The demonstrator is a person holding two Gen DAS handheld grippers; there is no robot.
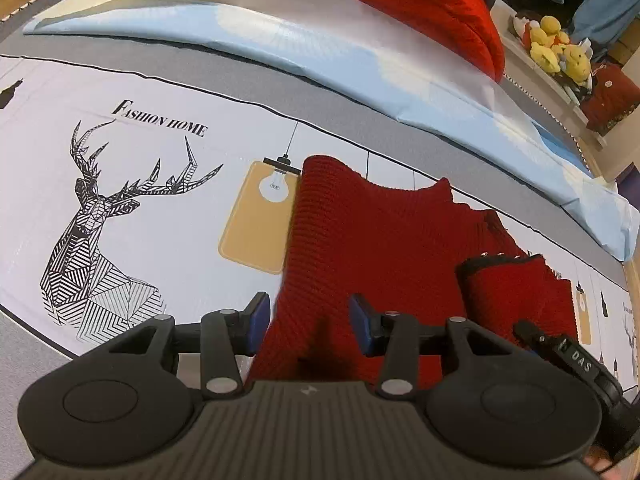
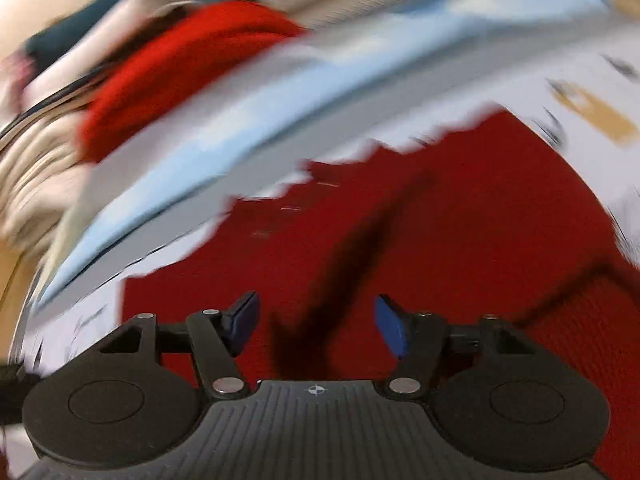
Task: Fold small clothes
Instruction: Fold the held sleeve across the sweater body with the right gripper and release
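A small red knit sweater (image 1: 360,232) lies on the printed sheet. Its near left edge runs between the open fingers of my left gripper (image 1: 310,322), which hovers over it with nothing held. A sleeve with a dark cuff (image 1: 516,280) lies folded over the right side. My right gripper's black tip (image 1: 560,350) shows there beside the sleeve. In the right wrist view, which is motion-blurred, my right gripper (image 2: 316,326) is open above the red sweater (image 2: 460,220), with a dark streak running under it.
The sheet shows a deer print (image 1: 104,224) and a yellow lamp panel (image 1: 256,220). A light blue folded cloth (image 1: 320,48) and a red cushion (image 1: 420,4) lie beyond. Yellow plush toys (image 1: 556,48) sit on a shelf at the right.
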